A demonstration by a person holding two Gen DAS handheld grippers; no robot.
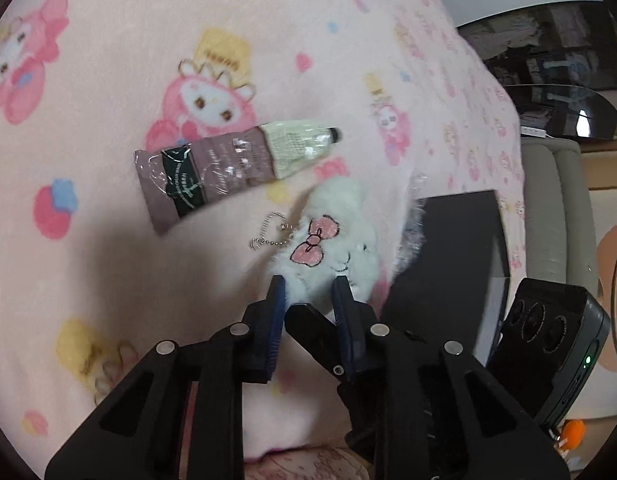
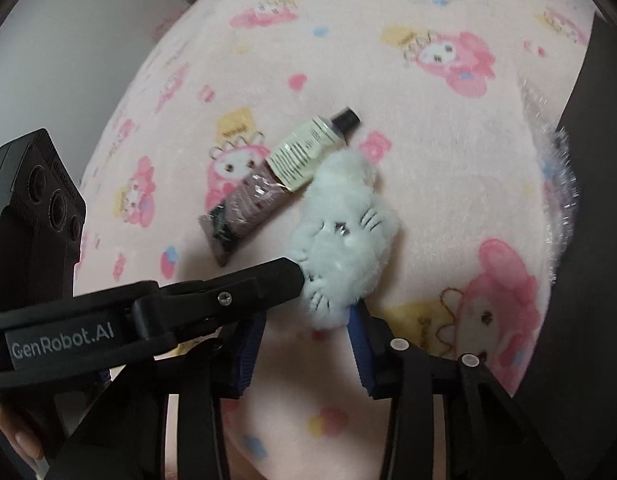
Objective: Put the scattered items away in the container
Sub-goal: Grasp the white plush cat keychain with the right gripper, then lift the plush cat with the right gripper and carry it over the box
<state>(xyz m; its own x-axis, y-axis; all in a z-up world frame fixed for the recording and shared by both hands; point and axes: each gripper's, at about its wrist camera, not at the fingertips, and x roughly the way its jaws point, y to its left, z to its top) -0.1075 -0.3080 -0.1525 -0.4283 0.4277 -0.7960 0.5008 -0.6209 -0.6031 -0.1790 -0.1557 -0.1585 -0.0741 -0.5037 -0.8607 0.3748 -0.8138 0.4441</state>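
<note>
A white plush cat charm point(image 1: 332, 240) with a pink bow and a ball chain is pinched between the fingers of my left gripper point(image 1: 308, 288). It also shows in the right wrist view point(image 2: 344, 236), held just above the pink blanket. A brown and cream hand cream tube point(image 1: 224, 168) lies on the blanket to its left; it also shows in the right wrist view point(image 2: 276, 180). The black container point(image 1: 448, 264) stands to the right of the plush, with tinsel at its edge. My right gripper point(image 2: 308, 332) is open and empty, just below the plush.
The pink cartoon-print blanket point(image 1: 108, 80) covers the whole surface. A beige seat point(image 1: 556, 216) and a dark glossy shelf point(image 1: 556, 64) are beyond its right edge. The container's dark wall point(image 2: 596, 200) fills the right side of the right wrist view.
</note>
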